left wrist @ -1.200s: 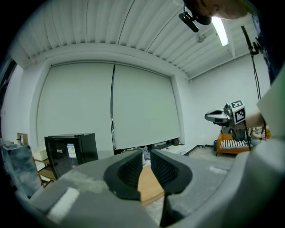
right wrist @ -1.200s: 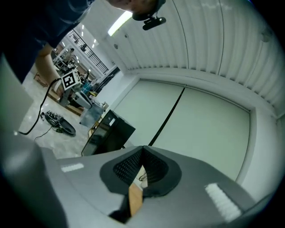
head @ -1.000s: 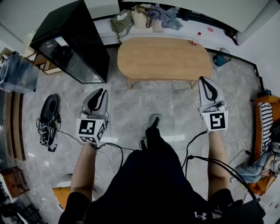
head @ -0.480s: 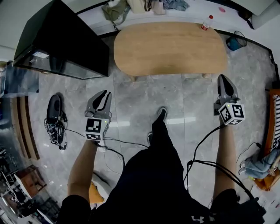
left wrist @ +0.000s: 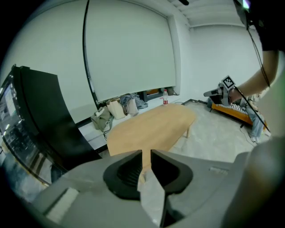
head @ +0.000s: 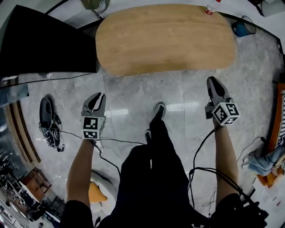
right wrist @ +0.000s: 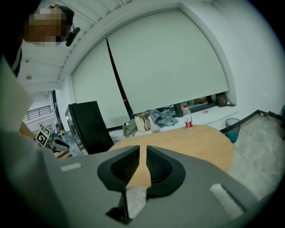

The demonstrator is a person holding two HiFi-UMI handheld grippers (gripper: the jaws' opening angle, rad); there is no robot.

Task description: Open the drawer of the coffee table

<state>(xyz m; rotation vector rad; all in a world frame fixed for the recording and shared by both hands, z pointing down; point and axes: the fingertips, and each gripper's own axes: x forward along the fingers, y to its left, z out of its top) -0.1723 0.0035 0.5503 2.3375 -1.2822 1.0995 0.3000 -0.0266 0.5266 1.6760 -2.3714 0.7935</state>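
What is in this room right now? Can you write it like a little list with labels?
Coffee table: oval, wooden; a bottle by its far edge
Drawer: not visible in any view
Left hand-held gripper: shut, empty, short of the table
Right hand-held gripper: jaws have just been opening a crack, nothing between them, short of the table
Beside the table: black cabinet

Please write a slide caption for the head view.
Standing before the oval coffee table: left tongs shut, right tongs just opening slightly, both empty.
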